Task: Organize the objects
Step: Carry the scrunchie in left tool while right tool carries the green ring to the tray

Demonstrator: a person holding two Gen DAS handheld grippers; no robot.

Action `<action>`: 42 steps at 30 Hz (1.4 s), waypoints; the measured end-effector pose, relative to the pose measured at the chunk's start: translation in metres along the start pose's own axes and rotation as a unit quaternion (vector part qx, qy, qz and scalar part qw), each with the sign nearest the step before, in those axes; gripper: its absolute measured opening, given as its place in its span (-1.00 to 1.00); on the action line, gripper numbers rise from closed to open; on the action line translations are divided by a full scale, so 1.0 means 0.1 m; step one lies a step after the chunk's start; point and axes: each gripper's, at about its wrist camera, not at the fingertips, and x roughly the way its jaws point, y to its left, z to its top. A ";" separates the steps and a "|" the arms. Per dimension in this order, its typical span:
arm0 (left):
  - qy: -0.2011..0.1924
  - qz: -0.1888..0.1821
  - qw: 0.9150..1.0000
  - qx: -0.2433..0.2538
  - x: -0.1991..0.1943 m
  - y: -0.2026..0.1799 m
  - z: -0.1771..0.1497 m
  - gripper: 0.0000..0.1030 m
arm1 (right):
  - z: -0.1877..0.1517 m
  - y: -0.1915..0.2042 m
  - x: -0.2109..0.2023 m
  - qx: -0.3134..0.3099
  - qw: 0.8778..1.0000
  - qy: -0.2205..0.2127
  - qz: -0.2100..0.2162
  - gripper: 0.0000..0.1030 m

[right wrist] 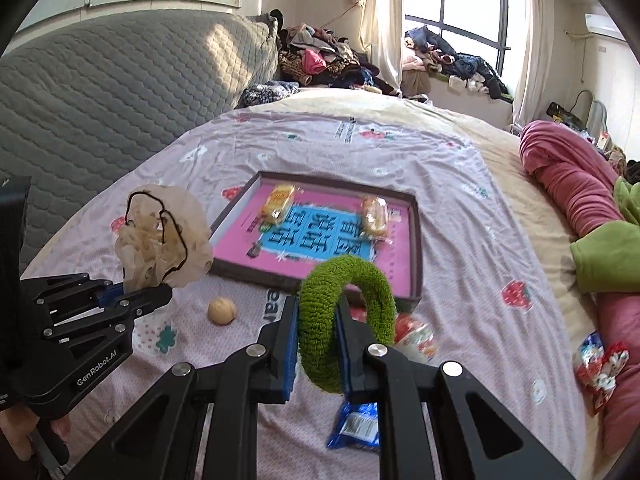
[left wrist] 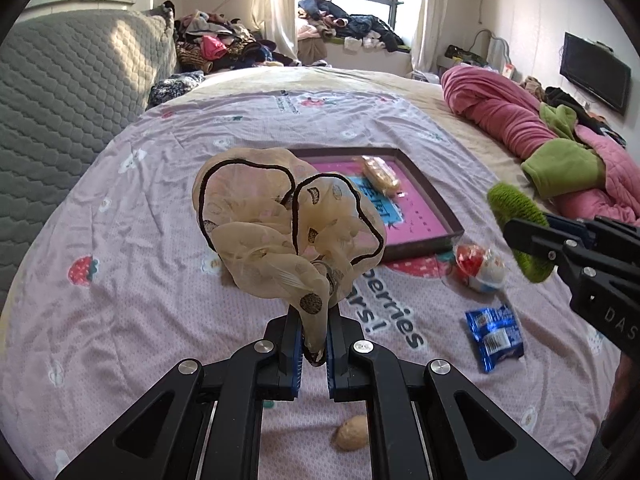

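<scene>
My left gripper (left wrist: 315, 344) is shut on a sheer beige scrunchie (left wrist: 280, 220) with black trim and holds it above the bed; it also shows at the left of the right wrist view (right wrist: 160, 236). My right gripper (right wrist: 318, 344) is shut on a fuzzy green scrunchie (right wrist: 344, 320), also seen in the left wrist view (left wrist: 516, 216). A shallow pink-lined box lid (right wrist: 416, 240) lies on the bed ahead, holding two wrapped pastries (right wrist: 278, 200) (right wrist: 374, 210).
On the pink strawberry sheet (left wrist: 140, 280) lie a walnut (right wrist: 221, 310), a blue snack packet (left wrist: 494, 336), a red-and-white wrapped egg toy (left wrist: 478, 266) and red candy wrappers (right wrist: 600, 364). A pink and green quilt (left wrist: 560, 148) lies right. A grey headboard (left wrist: 60, 92) stands left.
</scene>
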 end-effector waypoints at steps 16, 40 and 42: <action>-0.012 0.009 1.000 0.001 0.32 0.04 0.74 -0.83 | 0.65 -0.11 0.21 -0.019 0.999 -0.031 -0.009 -0.66; 0.008 0.015 1.000 -0.013 1.44 0.17 0.90 -0.83 | 0.66 -0.60 1.32 0.025 0.999 -0.031 0.007 -0.66; 0.008 0.015 1.000 -0.009 1.50 0.16 0.87 -0.83 | 0.62 -0.61 1.43 0.021 1.000 -0.022 0.001 -0.66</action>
